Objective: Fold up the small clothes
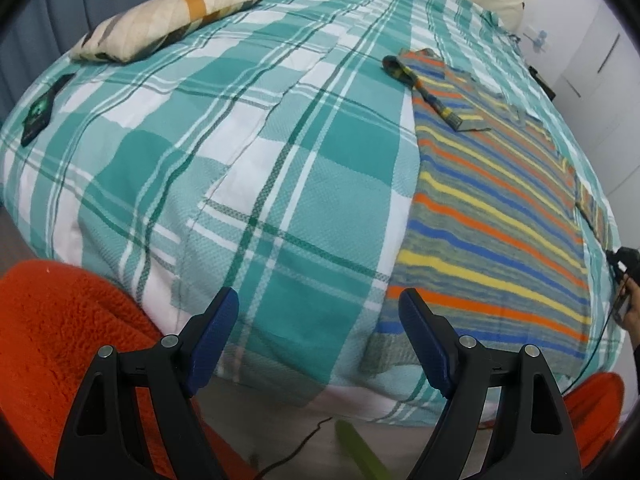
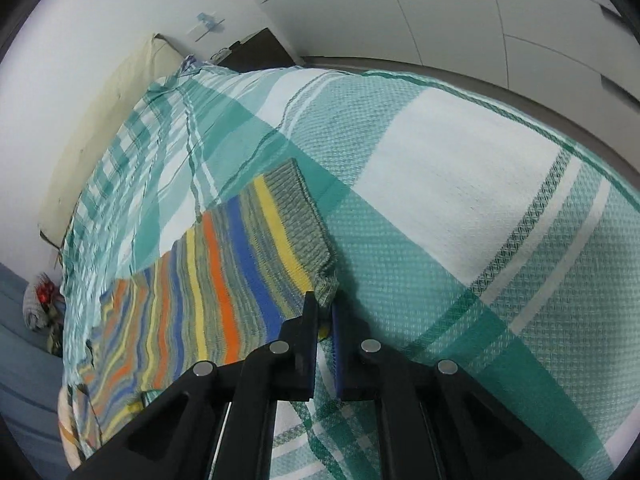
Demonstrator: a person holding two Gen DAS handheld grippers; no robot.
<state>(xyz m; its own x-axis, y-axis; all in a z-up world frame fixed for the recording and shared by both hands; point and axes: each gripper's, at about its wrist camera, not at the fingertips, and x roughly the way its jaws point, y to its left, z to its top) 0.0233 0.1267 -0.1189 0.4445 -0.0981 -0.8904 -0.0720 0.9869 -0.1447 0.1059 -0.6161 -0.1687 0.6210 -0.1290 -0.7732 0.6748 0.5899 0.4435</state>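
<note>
Striped knit sweater flat on plaid bedspread; right gripper clenched on its hem corner, left gripper released beside it. Next: lift corner, fold across.

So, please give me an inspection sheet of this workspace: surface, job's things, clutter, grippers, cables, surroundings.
Surface: bed with teal plaid cover.
Job's things: striped sweater lying flat, one sleeve folded over it.
Clutter: patterned pillow; dark item near the bed's edge; orange fleece.
Grippers: left gripper open, holding nothing; right gripper shut on the sweater's hem corner.
Cables: thin dark cable on the floor.
Surroundings: white cabinet doors.
</note>
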